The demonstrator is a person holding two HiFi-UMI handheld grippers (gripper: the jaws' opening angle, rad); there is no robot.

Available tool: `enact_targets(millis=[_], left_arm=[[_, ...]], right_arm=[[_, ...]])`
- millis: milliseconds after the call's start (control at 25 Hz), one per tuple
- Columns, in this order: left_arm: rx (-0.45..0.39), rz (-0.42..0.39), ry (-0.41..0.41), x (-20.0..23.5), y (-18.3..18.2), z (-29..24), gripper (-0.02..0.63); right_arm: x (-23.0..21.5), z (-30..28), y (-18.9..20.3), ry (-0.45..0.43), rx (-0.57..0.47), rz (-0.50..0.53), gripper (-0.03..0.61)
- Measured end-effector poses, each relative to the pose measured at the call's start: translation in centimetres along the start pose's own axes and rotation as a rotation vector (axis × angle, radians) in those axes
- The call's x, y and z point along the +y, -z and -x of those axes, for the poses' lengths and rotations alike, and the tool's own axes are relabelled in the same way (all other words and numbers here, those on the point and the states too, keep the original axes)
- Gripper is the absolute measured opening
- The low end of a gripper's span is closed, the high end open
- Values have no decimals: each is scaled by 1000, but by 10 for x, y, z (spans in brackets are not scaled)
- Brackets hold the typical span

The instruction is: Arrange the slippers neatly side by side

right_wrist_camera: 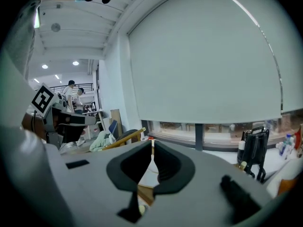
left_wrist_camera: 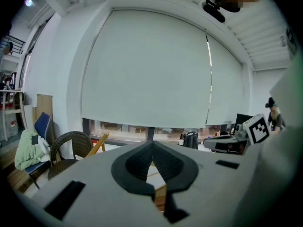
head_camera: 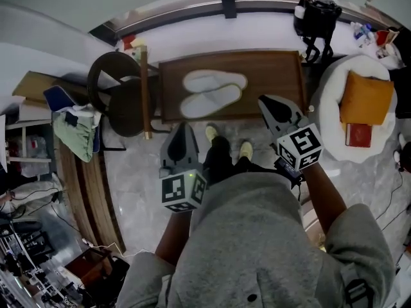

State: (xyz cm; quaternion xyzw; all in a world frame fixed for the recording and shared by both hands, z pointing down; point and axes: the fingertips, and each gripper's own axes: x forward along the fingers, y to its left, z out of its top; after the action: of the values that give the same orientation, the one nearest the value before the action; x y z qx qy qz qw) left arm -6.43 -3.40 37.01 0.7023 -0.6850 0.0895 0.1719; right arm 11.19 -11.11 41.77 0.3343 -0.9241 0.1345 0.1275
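Holding left tool (head_camera: 181, 130) and right tool (head_camera: 268, 103) closed, empty, near us; white fabric slippers (head_camera: 212, 92) side by side on brown wooden counter (head_camera: 273, 76).

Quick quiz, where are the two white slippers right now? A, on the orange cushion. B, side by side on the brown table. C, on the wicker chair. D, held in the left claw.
B: the slippers lie next to each other on the brown table.

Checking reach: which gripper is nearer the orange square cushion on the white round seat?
Right. The right gripper is at the brown wooden table end nearest the orange square cushion; the left gripper is farther off, beyond the person's legs.
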Motion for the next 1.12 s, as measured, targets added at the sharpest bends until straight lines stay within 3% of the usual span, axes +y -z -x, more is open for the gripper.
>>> enact_targets(millis=[440,1120], left_arm=[[44,24,-18,16,4,-16,15],[68,80,-47,64,-3,-59,15]], right_arm=[[-1,-40,3,-51,45,2,31],[-5,-116,22,-126,195,29,43]])
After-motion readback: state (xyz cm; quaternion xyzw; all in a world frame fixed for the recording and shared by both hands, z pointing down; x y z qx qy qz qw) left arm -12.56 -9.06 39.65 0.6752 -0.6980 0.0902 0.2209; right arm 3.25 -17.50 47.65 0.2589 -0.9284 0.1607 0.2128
